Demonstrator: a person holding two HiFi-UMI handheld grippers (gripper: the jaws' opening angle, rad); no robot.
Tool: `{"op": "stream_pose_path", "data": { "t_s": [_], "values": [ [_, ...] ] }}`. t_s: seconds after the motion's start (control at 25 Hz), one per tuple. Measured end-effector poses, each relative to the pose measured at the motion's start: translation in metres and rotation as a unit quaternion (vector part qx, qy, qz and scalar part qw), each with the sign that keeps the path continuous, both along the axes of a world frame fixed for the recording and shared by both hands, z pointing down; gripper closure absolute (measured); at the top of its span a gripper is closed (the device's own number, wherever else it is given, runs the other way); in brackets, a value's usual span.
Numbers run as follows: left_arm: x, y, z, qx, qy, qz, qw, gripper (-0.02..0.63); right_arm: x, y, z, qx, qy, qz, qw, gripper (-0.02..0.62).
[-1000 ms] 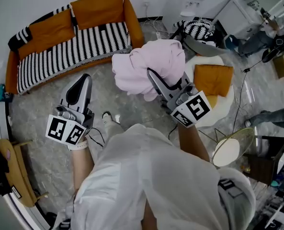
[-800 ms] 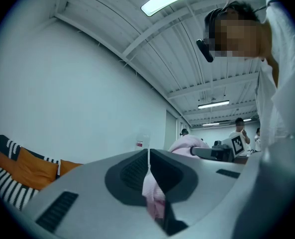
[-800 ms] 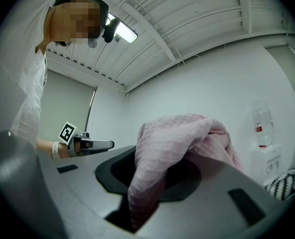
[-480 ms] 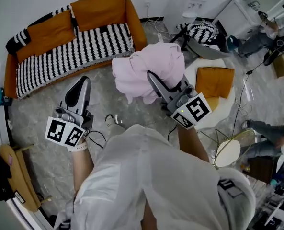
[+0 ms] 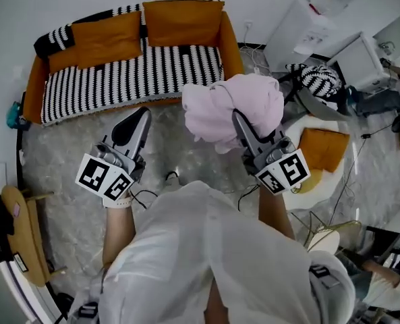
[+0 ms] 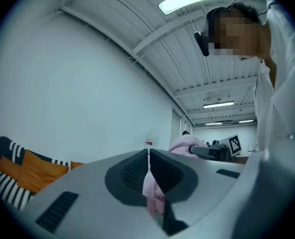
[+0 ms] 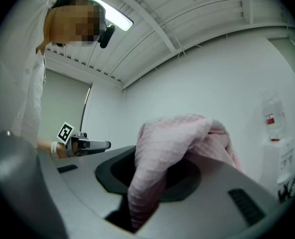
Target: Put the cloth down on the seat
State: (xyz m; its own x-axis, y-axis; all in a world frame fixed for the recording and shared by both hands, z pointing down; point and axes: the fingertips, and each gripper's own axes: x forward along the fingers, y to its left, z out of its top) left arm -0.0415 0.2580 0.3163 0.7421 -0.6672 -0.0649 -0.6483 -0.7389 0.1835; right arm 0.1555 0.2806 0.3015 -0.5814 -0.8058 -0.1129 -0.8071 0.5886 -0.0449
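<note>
A crumpled pink cloth (image 5: 232,105) hangs in the air in front of me, with my right gripper (image 5: 237,116) shut on it. In the right gripper view the cloth (image 7: 173,138) is pinched between the jaws and drapes over the right one. Beyond it lies the sofa's black-and-white striped seat (image 5: 129,73), with the cloth above the floor just off its front right corner. My left gripper (image 5: 141,113) is held level to the left, shut with nothing in it. In the left gripper view its pads (image 6: 137,171) meet, and the cloth (image 6: 184,143) shows beyond them.
Two orange back cushions (image 5: 98,39) and orange armrests (image 5: 228,36) frame the sofa. At right stand a round white seat with an orange cushion (image 5: 323,150), a water dispenser (image 5: 301,29) and cluttered desks. A wooden stand (image 5: 21,225) is at left. Cables (image 5: 142,198) trail on the floor.
The sofa has shifted towards the middle of the head view and looks nearer. Both grippers keep their pose, and the cloth stays in the right one.
</note>
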Motion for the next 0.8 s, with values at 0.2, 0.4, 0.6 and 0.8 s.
{"op": "stream_pose_path", "data": {
  "t_s": [0.2, 0.4, 0.6, 0.8],
  "values": [
    [-0.040, -0.032, 0.002, -0.003, 0.001, -0.004, 1.0000, 0.581, -0.033, -0.035, -0.002, -0.001, -0.001, 0.000, 1.000, 0.485],
    [-0.068, -0.059, 0.010, -0.011, 0.010, -0.015, 0.9998, 0.581, -0.061, -0.067, -0.002, -0.006, 0.007, -0.013, 1.000, 0.483],
    [-0.075, -0.096, 0.021, -0.024, 0.015, -0.031, 0.9991, 0.581, -0.075, -0.113, 0.005, -0.016, 0.011, -0.039, 0.999, 0.483],
    [-0.087, -0.159, 0.026, -0.028, 0.011, -0.062, 0.9976, 0.581, -0.089, -0.185, 0.017, -0.026, 0.006, -0.075, 0.997, 0.483]
  ]
}}
